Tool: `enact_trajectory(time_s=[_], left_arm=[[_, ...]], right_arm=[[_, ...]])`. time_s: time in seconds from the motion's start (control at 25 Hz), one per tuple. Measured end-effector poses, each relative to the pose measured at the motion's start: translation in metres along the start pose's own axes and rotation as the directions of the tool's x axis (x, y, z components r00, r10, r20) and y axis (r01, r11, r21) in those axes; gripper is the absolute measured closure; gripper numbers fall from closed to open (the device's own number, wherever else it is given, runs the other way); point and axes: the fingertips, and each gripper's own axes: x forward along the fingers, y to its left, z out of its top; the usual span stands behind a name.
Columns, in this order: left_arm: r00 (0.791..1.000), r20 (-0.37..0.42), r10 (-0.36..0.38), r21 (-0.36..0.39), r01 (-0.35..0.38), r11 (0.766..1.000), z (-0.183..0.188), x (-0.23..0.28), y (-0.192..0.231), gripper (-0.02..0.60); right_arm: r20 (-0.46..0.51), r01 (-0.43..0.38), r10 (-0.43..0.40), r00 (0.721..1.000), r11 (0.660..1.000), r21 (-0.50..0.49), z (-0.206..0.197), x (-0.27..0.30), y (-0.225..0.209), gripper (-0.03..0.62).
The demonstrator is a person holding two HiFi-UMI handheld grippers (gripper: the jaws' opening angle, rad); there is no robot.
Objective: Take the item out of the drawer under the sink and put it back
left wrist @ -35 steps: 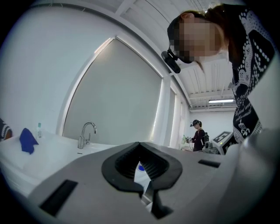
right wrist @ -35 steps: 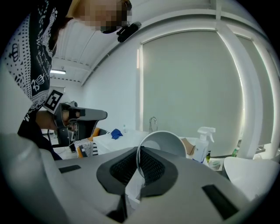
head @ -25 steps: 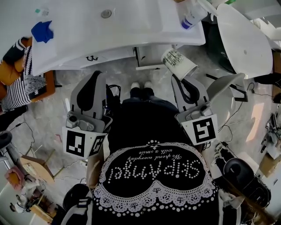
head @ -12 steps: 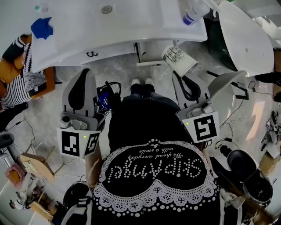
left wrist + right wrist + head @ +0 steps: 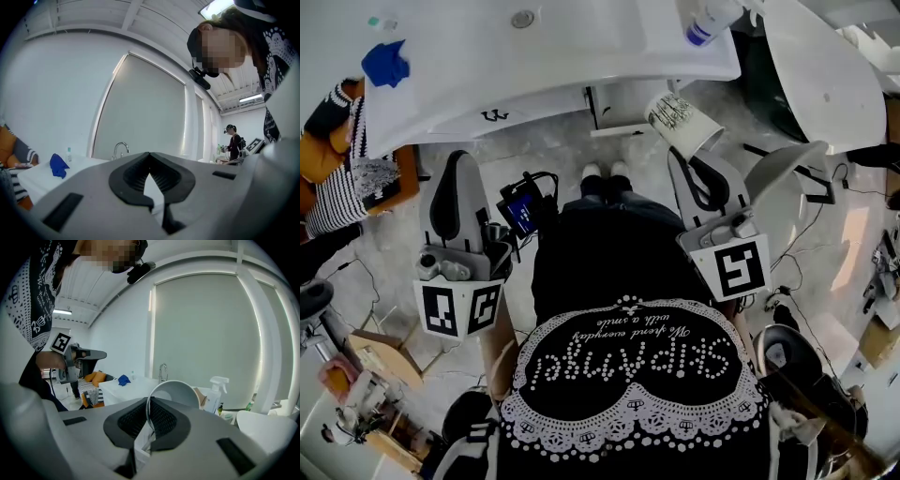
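The spray bottle (image 5: 705,21) is getting cut off at the top edge. Centre-right, the right tongs (image 5: 677,157) are pinching the paper cup (image 5: 682,127) by its wall. The left tongs (image 5: 459,159) are closing on nothing, pointing toward the sink (image 5: 581,56).

- White sink counter (image 5: 581,70), at 12 o'clock in the head view: round metal drain (image 5: 522,18) set in its basin.
- Crumpled blue cloth (image 5: 384,64) at counter's 9 o'clock end; small clear teal-capped bottle (image 5: 375,22) just beyond it.
- White blue-labelled spray bottle (image 5: 705,21) at counter's 2 o'clock.
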Motion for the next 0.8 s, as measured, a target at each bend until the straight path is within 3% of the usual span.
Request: enact_trajectory(time_s=[0.28, 0.8], left_arm=[[1.000, -0.006, -0.002, -0.010, 0.002, 1.000, 0.000, 0.005, -0.001, 0.577], [0.996, -0.022, -0.089, -0.026, 0.089, 0.996, -0.007, 0.021, -0.015, 0.577]], right_arm=[[-0.002, 0.018, -0.018, 1.000, 1.000, 0.002, 0.000, -0.003, -0.003, 0.569], [-0.014, 0.082, -0.082, 0.997, 0.997, 0.010, -0.004, -0.013, -0.008, 0.569]])
